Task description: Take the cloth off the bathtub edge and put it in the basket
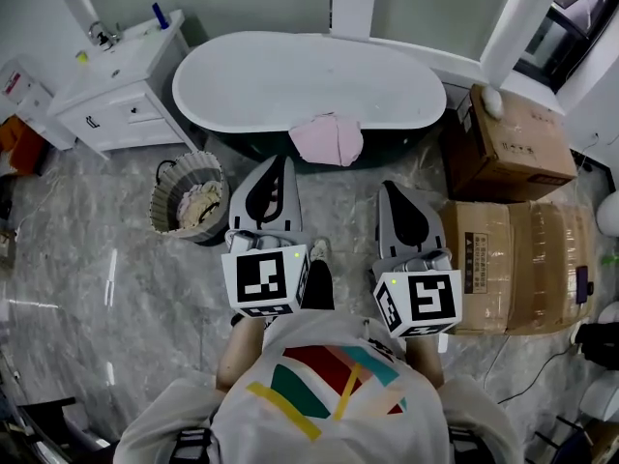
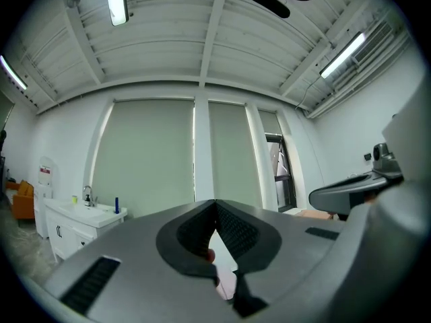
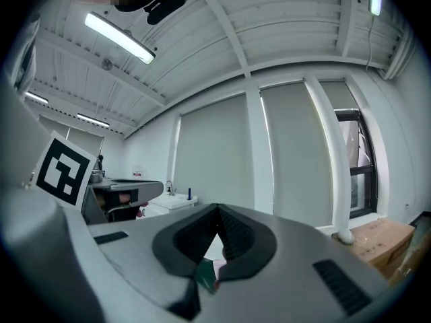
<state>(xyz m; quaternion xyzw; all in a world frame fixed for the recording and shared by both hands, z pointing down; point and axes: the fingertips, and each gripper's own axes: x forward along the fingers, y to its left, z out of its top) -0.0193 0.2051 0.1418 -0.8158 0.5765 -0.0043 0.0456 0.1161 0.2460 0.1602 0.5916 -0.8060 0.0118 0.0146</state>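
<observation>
White vanity cab. point(image 1: 116, 104) at far-left of grey marble floor point(image 1: 87, 288), faucet point(image 1: 100, 35) & blue bottle point(image 1: 160, 14) on its top's far edge, upright cardboard box point(image 1: 508, 138) & flat taped box point(image 1: 522, 259) along floor's right edge

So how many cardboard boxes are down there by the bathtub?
2. One cardboard box stands at the right end of the bathtub. The second box sits on the floor in front of it, nearer the person. Others may be out of frame.
</observation>
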